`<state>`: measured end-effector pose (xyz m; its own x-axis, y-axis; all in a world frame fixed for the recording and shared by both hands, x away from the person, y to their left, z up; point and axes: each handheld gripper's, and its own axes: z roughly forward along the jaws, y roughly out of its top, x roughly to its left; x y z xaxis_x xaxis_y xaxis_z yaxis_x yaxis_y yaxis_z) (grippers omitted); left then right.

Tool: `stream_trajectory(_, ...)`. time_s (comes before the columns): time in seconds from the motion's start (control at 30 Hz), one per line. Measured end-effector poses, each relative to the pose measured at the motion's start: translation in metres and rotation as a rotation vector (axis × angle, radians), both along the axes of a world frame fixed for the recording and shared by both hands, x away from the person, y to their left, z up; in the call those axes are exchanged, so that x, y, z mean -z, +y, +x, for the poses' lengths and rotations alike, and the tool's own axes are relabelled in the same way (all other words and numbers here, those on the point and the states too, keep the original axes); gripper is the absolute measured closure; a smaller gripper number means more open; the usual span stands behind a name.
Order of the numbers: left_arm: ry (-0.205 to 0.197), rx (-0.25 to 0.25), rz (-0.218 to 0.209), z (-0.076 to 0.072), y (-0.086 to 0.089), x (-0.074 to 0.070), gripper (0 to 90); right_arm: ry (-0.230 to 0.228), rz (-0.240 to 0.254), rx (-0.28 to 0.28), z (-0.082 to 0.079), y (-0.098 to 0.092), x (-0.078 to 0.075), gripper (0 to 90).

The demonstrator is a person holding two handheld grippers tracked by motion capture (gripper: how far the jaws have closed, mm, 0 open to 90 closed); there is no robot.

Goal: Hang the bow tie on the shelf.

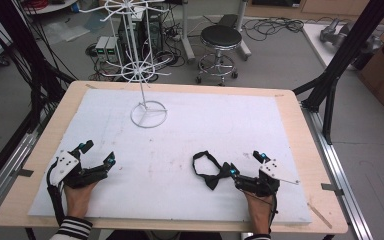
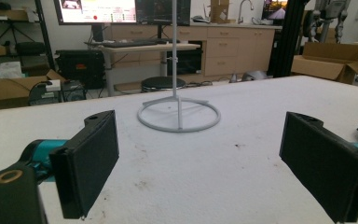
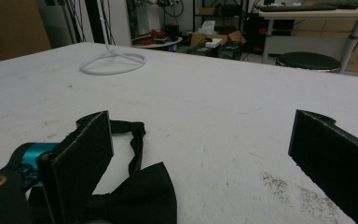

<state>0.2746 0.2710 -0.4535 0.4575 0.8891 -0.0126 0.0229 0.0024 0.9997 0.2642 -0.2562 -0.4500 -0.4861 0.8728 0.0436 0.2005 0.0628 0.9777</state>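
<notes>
One black bow tie point(image 1: 211, 171) flat on white mat point(image 1: 180, 145), uncontained.

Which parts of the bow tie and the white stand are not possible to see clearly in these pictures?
- Bow tie, right gripper view: lower part cut by the bottom edge, one wing behind the near jaw.
- White stand, left gripper view: top cut by the upper edge.
- Bow tie clasp, high view: too small.

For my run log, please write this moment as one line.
left hand-held gripper open, empty | right hand-held gripper open beside bow tie | hanger stand untouched
</notes>
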Motion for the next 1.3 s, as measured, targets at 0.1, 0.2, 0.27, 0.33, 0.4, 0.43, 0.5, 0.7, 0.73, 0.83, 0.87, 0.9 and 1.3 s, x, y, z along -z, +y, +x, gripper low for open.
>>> stream_trajectory(0.1, 0.006, -0.004, -0.001, 0.0, 0.0, 0.0, 12.1, -0.002, 0.004, -0.004, 0.0, -0.001, 0.0, 5.4)
stream_trajectory(0.2, 0.008, -0.001, 0.001, 0.001, 0.0, 0.0, 12.1, 0.002, 0.013, -0.001, 0.0, -0.001, 0.0, 5.3)
stream_trajectory(0.27, 0.007, -0.003, -0.002, 0.0, 0.0, 0.0, 12.1, -0.002, 0.007, 0.004, 0.0, -0.001, 0.0, 5.3)
stream_trajectory(0.33, 0.006, -0.003, -0.007, 0.001, 0.0, 0.0, 12.1, -0.001, -0.001, 0.004, 0.0, 0.0, 0.0, 5.4)
stream_trajectory(0.4, 0.006, -0.004, -0.006, 0.001, 0.0, 0.0, 12.1, 0.006, -0.001, 0.007, 0.0, 0.0, 0.0, 5.3)
stream_trajectory(0.43, 0.006, -0.003, -0.007, 0.001, 0.0, 0.0, 12.1, 0.007, -0.002, 0.007, 0.001, 0.0, 0.0, 5.3)
stream_trajectory(0.5, 0.004, -0.004, -0.008, 0.0, 0.0, 0.0, 12.1, 0.007, -0.003, 0.008, 0.001, 0.0, 0.0, 5.3)
stream_trajectory(0.7, 0.006, -0.004, -0.012, 0.0, 0.001, 0.0, 12.1, 0.003, 0.001, 0.021, 0.0, 0.001, 0.0, 5.4)
stream_trajectory(0.73, 0.006, -0.004, -0.012, 0.0, 0.001, 0.0, 12.1, 0.007, -0.001, 0.022, 0.001, 0.001, 0.0, 5.4)
stream_trajectory(0.83, 0.003, -0.005, -0.015, 0.0, 0.001, 0.0, 12.1, 0.018, -0.01, 0.019, 0.001, 0.001, -0.001, 5.4)
stream_trajectory(0.87, 0.003, -0.006, -0.015, 0.0, 0.001, 0.0, 12.1, 0.02, -0.012, 0.022, 0.002, 0.002, -0.001, 5.4)
stream_trajectory(0.9, 0.002, -0.006, -0.015, 0.0, 0.001, 0.0, 12.1, 0.019, -0.021, 0.016, 0.002, 0.002, -0.001, 5.4)
stream_trajectory(1.3, 0.002, -0.011, -0.02, 0.0, 0.001, 0.0, 12.1, 0.094, -0.083, -0.021, 0.009, 0.01, -0.006, 5.3)
